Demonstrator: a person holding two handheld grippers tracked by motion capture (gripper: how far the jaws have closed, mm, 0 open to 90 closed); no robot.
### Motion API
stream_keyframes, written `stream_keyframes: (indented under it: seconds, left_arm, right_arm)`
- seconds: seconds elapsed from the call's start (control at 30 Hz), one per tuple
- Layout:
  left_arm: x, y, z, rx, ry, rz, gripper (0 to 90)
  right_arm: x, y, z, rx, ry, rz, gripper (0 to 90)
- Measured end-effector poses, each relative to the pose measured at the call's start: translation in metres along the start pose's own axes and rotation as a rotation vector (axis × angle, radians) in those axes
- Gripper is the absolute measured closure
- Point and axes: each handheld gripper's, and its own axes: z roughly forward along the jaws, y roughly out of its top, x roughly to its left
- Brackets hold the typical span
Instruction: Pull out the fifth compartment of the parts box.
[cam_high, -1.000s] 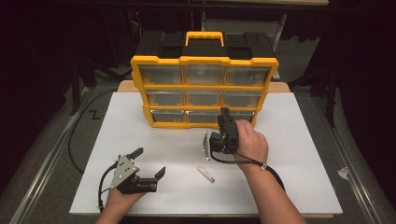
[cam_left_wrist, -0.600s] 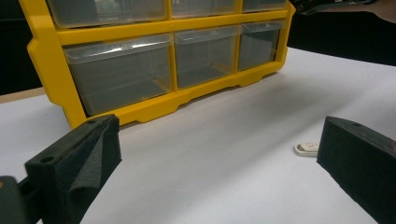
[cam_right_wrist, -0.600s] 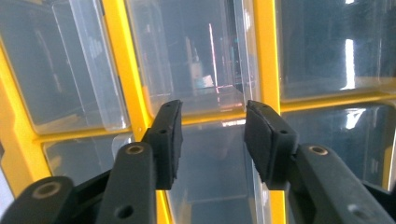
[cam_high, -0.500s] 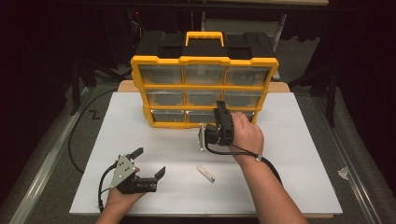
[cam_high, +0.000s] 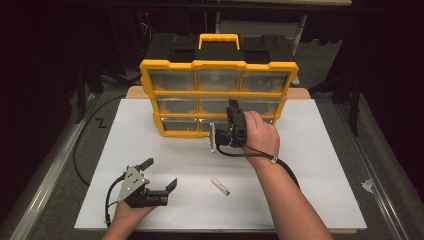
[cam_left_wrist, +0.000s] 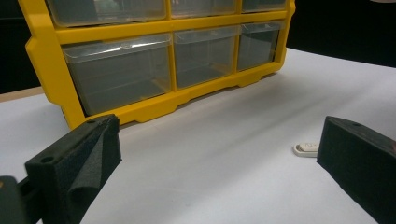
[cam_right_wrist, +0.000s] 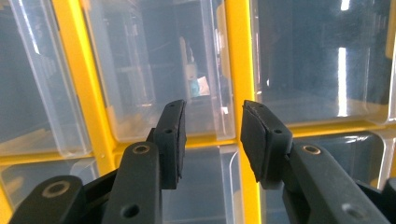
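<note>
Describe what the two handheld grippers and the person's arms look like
Both grippers are black. The left gripper carries a grey three-cornered plate and a black cable, with foam-faced jaws. The right gripper has pale jaw parts seen from above, and a black cable trailing past the forearm. Both forearms are bare of sleeves; a thin band circles the right wrist.

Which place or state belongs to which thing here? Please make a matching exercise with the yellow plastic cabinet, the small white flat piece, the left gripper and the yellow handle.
Things:
1. yellow plastic cabinet with clear drawers
2. small white flat piece
3. left black two-jaw gripper
4. yellow carrying handle

Places or states:
A. low at the near left, jaws open and empty
B. on the cabinet's black top
C. lying loose on the white board
D. standing upright at the board's far edge

Pairs: 1-D, 2-C, 3-A, 4-B
</note>
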Motion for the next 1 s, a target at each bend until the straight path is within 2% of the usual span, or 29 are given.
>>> stream_keyframes:
  seconds: [0.13, 0.17, 0.2, 0.33, 0.5, 0.57, 0.6, 0.63, 0.7, 1.0]
  left_arm:
    - [0.0, 0.0, 0.0, 0.0, 0.0, -0.001, 0.3]
    - [0.0, 0.0, 0.0, 0.0, 0.0, -0.001, 0.3]
    - [0.0, 0.0, 0.0, 0.0, -0.001, -0.001, 0.3]
    - [0.0, 0.0, 0.0, -0.001, -0.003, -0.001, 0.3]
    - [0.0, 0.0, 0.0, -0.003, -0.006, -0.001, 0.3]
    - [0.0, 0.0, 0.0, -0.004, -0.006, -0.001, 0.3]
    - [0.0, 0.0, 0.0, -0.004, -0.006, -0.002, 0.3]
    - [0.0, 0.0, 0.0, -0.005, -0.006, -0.002, 0.3]
    - [0.0, 0.0, 0.0, -0.005, -0.006, -0.002, 0.3]
    - [-0.001, 0.0, 0.0, -0.005, -0.006, -0.002, 0.3]
  right_arm:
    - [-0.004, 0.002, 0.004, -0.001, -0.006, -0.016, 62.7]
    - [-0.002, 0.001, 0.004, 0.014, 0.001, 0.014, 62.9]
    - [-0.004, 0.002, 0.005, 0.001, -0.006, -0.008, 63.1]
    - [-0.004, 0.002, 0.008, 0.013, 0.001, -0.008, 63.4]
    - [-0.004, 0.003, 0.011, 0.011, -0.009, -0.039, 64.7]
    - [-0.003, 0.004, 0.012, 0.02, -0.003, -0.017, 65.2]
    - [-0.003, 0.004, 0.012, 0.018, -0.005, -0.03, 65.5]
    - [-0.001, 0.005, 0.012, 0.019, -0.002, -0.008, 65.7]
    - [-0.002, 0.006, 0.013, 0.01, -0.012, -0.034, 66.2]
    - [-0.002, 0.009, 0.014, 0.018, -0.028, -0.036, 72.7]
